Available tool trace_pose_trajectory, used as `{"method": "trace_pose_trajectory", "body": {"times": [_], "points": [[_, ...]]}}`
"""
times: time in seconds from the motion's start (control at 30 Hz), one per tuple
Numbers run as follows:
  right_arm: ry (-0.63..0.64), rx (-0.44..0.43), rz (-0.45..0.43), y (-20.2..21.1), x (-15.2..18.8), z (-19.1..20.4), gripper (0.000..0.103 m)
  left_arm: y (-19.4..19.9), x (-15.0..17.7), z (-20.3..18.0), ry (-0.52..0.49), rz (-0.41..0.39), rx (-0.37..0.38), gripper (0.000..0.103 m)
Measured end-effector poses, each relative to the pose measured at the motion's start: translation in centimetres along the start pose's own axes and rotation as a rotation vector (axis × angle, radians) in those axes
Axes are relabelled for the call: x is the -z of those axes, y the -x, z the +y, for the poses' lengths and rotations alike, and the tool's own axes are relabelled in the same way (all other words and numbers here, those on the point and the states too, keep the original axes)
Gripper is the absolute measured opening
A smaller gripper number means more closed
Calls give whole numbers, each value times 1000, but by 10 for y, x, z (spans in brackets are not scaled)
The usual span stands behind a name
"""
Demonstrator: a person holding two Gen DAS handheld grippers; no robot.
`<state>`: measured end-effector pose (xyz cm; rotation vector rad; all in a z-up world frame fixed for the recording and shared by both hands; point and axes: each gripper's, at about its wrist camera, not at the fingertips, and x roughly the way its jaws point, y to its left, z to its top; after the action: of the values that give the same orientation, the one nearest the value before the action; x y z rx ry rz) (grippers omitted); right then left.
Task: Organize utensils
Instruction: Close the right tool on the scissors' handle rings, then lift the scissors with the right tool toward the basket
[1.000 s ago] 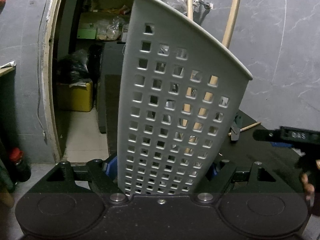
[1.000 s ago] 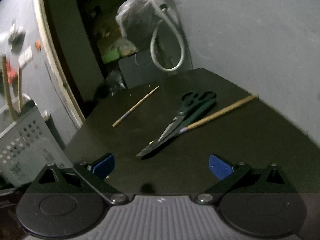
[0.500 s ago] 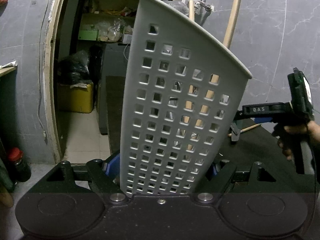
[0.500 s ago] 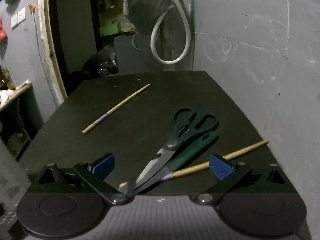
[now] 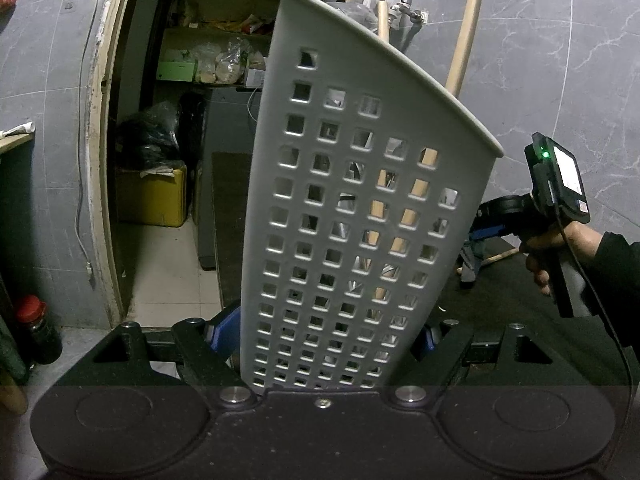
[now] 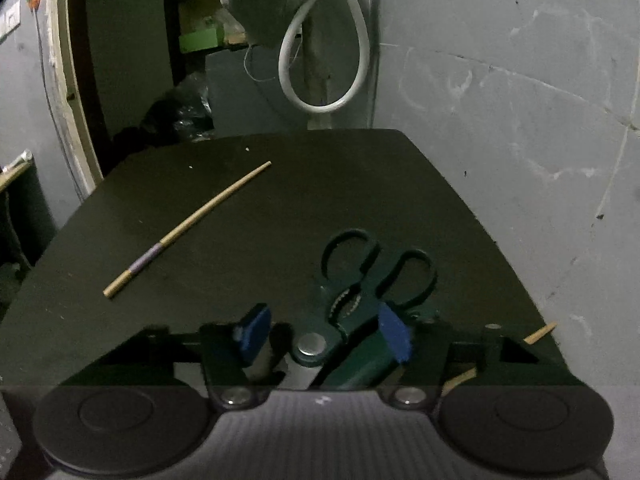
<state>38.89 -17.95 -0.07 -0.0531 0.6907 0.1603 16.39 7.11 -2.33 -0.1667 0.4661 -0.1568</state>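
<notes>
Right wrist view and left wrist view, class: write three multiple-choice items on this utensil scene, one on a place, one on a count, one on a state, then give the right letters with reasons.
1. Where do the scissors lie?
A. In the basket
B. On the dark table, between the right tool's fingers
C. On the floor

2. How many chopsticks lie in full view, clear of the scissors?
A. One
B. Three
C. None

3. What is the left tool doing?
A. Holding the basket
B. Standing open over the table
C. Holding scissors

Answers:
1 B: the scissors' pivot and green handles sit between the blue pads of the right tool.
2 A: a single chopstick lies alone at the left; a second shows only bits by the tool.
3 A: the grey perforated basket stands clamped between its pads.
</notes>
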Motion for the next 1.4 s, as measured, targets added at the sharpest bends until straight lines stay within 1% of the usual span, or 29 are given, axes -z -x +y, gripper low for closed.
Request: {"method": "trace_pose_trajectory", "body": {"times": [0.03,0.1,0.17,0.23,0.27,0.3,0.4,0.5,0.63,0.77,0.93,1.07,1.1,1.13,1.2,1.27,1.33,1.4], "points": [[-1,5,10,-1,2,0,51,0,0,0,0,0,0,82],[-6,0,10,0,7,0,51,0,0,0,0,0,0,82],[-9,-3,6,1,9,0,48,0,0,0,-1,0,-1,82],[-1,-8,6,3,11,1,41,0,0,0,0,0,-1,82],[3,-14,7,3,10,0,40,0,0,0,0,0,0,82],[4,-24,12,4,10,0,36,0,0,0,0,0,0,82],[-4,-70,26,12,14,2,30,0,0,0,1,1,-1,82],[21,-110,40,23,22,8,29,1,0,1,3,1,-1,83],[81,-172,66,45,37,19,29,1,0,2,4,1,0,83],[163,-224,92,75,60,31,28,1,0,1,4,2,-1,83],[269,-259,106,115,88,46,28,0,0,2,2,1,-2,83],[372,-270,106,139,102,55,28,0,1,2,0,1,-5,83],[388,-270,105,143,104,57,29,0,1,2,0,1,-6,83],[391,-269,102,147,104,58,32,0,1,1,-1,1,-6,83],[383,-270,73,150,98,58,33,0,1,1,-1,1,-7,83],[367,-262,42,142,85,57,36,0,1,0,-3,1,-9,83],[333,-260,23,133,73,56,44,0,1,0,-3,1,-9,83],[302,-266,23,122,60,56,44,1,1,-1,-4,1,-10,83]]}}
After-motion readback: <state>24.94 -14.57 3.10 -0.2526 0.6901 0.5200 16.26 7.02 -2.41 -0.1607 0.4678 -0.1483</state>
